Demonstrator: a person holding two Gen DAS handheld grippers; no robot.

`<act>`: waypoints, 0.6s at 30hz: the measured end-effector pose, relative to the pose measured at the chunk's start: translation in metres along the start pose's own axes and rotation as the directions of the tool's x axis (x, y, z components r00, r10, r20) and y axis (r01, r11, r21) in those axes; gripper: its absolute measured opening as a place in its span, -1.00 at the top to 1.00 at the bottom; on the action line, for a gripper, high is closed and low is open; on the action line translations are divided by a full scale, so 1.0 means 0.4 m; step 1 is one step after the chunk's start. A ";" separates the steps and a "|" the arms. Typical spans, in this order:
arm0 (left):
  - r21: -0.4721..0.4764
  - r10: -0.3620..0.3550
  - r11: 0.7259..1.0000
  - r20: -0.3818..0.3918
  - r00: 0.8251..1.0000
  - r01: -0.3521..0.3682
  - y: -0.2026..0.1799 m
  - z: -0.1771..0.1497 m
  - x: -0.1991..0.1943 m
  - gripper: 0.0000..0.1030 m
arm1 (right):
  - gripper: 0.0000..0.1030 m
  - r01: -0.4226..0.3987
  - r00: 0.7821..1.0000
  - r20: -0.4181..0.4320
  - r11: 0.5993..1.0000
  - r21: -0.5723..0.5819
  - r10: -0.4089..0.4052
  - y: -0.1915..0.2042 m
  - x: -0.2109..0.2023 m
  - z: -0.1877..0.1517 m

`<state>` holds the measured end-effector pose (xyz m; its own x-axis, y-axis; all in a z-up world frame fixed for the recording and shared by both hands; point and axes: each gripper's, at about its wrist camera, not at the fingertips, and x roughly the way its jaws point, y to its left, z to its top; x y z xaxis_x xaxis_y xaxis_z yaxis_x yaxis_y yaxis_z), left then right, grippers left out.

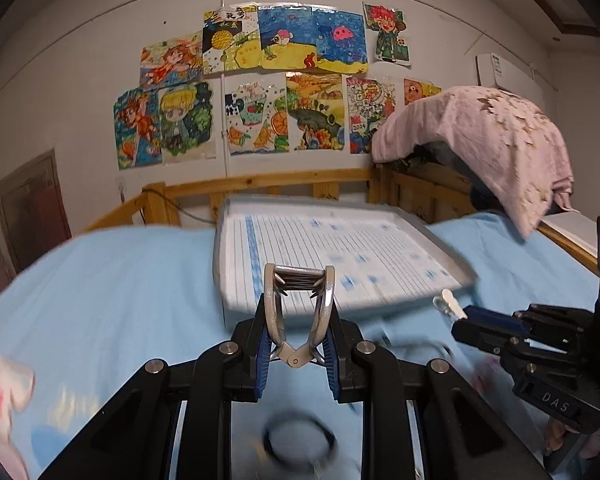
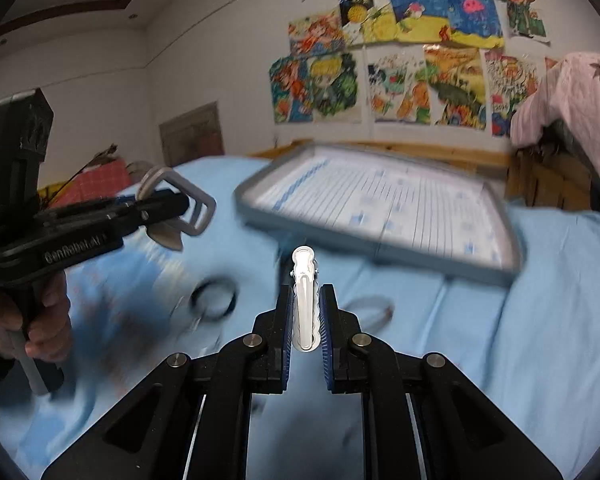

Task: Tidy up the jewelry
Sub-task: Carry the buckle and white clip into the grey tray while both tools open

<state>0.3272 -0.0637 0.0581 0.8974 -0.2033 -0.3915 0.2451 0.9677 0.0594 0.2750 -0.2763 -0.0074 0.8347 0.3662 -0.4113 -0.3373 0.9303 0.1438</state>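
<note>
- Jewelry here means hair accessories. In the left wrist view, a silver metal claw clip (image 1: 299, 312) sits clamped between the blue pads of the left gripper (image 1: 299, 356), held by its two curved handles just above the hinge, its toothed end pointing forward toward the tray (image 1: 420, 296).
- That claw clip looks stiff, light and smooth. Polished metal on ribbed pads may slide, and squeezing the handles works its spring, so a hold low on the handles seems the steadiest place.
- At the right edge of the same view, the right gripper (image 1: 460, 320) comes in from the side, closed on a small white hair clip (image 1: 449, 305) that juts from its tip.
- A black hair tie (image 1: 300, 440) lies blurred on the light blue bedsheet (image 1: 100, 280), below the left gripper. It is soft and limp, best pinched across the band.
- The grey-rimmed tray with its lined blue-and-white liner rests on the bed beyond both tools.
- In the right wrist view, the white hair clip (image 2: 305, 296) stands upright between the pads of the right gripper (image 2: 305, 320), which are drawn tight on its flat sides, tip upward.
- It looks thin, light and possibly brittle plastic, so gripping the middle of its length suits it.
- At the left, a hand (image 2: 40, 328) holds the left gripper (image 2: 180, 204) with the silver claw clip (image 2: 180, 204) in it.
- A black hair tie (image 2: 214, 298) and a pale ring-shaped band (image 2: 370, 310) lie on the sheet nearby, too blurred to identify further.
</note>
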 end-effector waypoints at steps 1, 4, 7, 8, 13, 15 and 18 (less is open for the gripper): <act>-0.009 -0.003 1.000 0.000 1.000 0.003 0.009 0.012 0.019 0.59 | 0.77 0.005 1.000 0.007 1.000 0.005 -0.006 -0.009 0.021 0.025; -0.063 -0.014 0.998 -0.024 1.000 0.012 0.046 0.046 0.094 0.59 | 0.77 0.047 0.999 0.016 0.999 0.001 -0.047 -0.040 0.122 0.104; -0.107 -0.032 0.994 -0.068 0.997 0.025 0.075 0.054 0.163 0.59 | 0.77 0.064 0.998 0.000 0.998 0.018 -0.064 -0.080 0.209 0.146; -0.110 -0.036 0.994 -0.081 0.996 0.027 0.079 0.053 0.179 0.59 | 0.77 0.073 0.997 -0.011 0.997 0.027 -0.073 -0.094 0.247 0.155; -0.049 -0.062 0.997 -0.131 0.989 0.056 0.056 0.021 0.225 0.59 | 0.77 0.081 0.996 -0.038 0.995 0.051 -0.079 -0.092 0.334 0.139; -0.020 -0.056 0.998 -0.147 0.987 0.054 0.044 0.001 0.236 0.58 | 0.77 0.091 0.995 -0.041 0.995 0.042 -0.089 -0.083 0.352 0.120; -0.019 -0.052 0.999 -0.159 0.986 0.050 0.040 -0.023 0.246 0.57 | 0.77 0.106 0.994 -0.030 0.994 0.037 -0.105 -0.076 0.358 0.108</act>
<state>0.4163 -0.0667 0.0122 0.8138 -0.2275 -0.5348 0.2827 0.9589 0.0223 0.4236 -0.2514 -0.0319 0.8518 0.2661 -0.4513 -0.2309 0.9639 0.1324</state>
